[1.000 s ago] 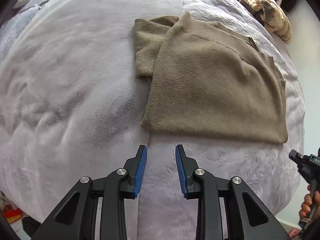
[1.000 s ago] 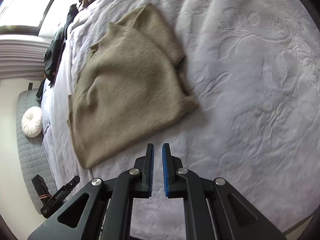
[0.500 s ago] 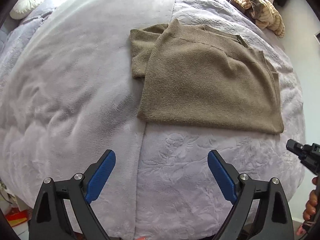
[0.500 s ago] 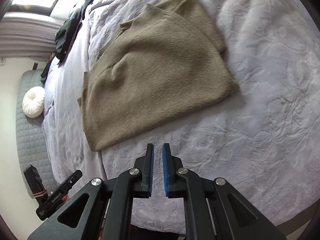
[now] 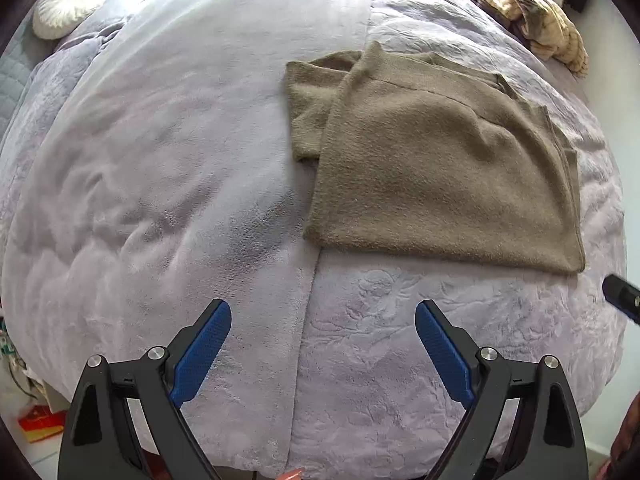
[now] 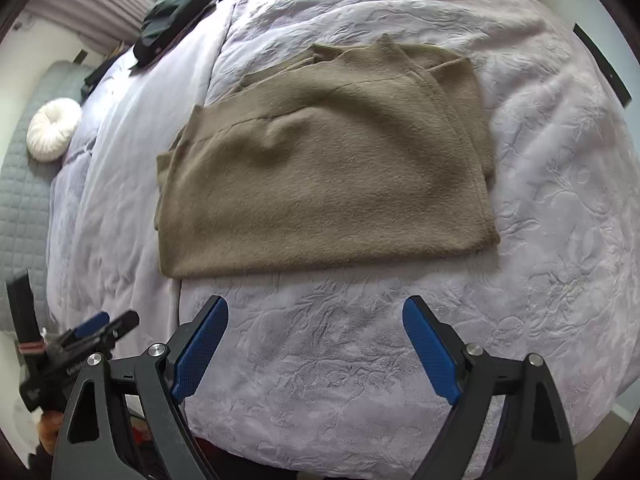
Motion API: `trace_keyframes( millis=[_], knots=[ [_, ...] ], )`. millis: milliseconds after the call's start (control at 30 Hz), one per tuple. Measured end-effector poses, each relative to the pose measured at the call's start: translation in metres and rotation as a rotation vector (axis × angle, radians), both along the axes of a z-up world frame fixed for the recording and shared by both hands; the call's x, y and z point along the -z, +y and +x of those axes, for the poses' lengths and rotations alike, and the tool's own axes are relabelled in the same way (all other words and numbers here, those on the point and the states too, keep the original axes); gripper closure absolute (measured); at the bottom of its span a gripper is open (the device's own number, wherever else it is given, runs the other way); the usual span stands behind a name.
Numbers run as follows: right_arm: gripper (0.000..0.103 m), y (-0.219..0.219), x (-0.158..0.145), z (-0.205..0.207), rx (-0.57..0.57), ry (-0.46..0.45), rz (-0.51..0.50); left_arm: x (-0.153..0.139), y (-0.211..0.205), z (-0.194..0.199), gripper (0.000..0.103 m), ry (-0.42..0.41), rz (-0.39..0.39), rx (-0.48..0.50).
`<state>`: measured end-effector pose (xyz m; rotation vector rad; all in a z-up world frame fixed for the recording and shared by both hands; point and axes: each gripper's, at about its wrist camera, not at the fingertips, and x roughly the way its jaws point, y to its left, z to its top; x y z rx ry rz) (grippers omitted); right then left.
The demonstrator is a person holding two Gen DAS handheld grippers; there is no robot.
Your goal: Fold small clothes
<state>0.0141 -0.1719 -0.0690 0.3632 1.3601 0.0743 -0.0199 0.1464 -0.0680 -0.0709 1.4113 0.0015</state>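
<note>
I had the left gripper [image 5: 323, 320] nearest the camera, jaws spread wide apart, nothing between them, hovering over the lavender bedspread [image 5: 168, 184] short of the sweater. Same for my right gripper [image 6: 316, 316]: jaws wide apart, empty, also short of the sweater's near hem. Blue pads [image 6: 200, 344] were visible on both fingers.

The tan sweater [image 5: 436, 168] lay flat on the bed, partly folded, its near hem running straight across just beyond the jaws. In the left wrist view it sat to the right of the bedspread's centre seam, with one sleeve [image 5: 308, 100] sticking out past its far left edge. In the right wrist view the sweater [image 6: 324, 168] showed a raised wrinkle near its far half, and folded layers stacked along its right edge.

Beyond the sweater, far left, a round white cushion [image 5: 68, 4] rested by the bed's edge. Dark clothes [image 6: 176, 12] lay past the sweater toward the far left in the right wrist view. A beige patterned garment [image 5: 532, 20] was heaped beyond the sweater's far right corner.
</note>
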Motion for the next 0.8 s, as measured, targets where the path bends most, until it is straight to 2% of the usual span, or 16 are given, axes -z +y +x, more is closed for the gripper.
trace_keyframes(
  millis=[167,667,800],
  knots=[
    [0.012,0.007,0.002,-0.005,0.005,0.022,0.0,0.006,0.002,0.001,0.009,0.021,-0.017,0.021],
    [0.011,0.027,0.015,-0.007,0.025,0.087,0.022,0.02,0.024,0.003,0.009,0.046,-0.075,-0.01],
    [0.0,0.033,0.019,-0.006,0.032,0.088,0.037,0.026,0.033,0.006,0.009,0.055,-0.086,-0.019]
  ],
)
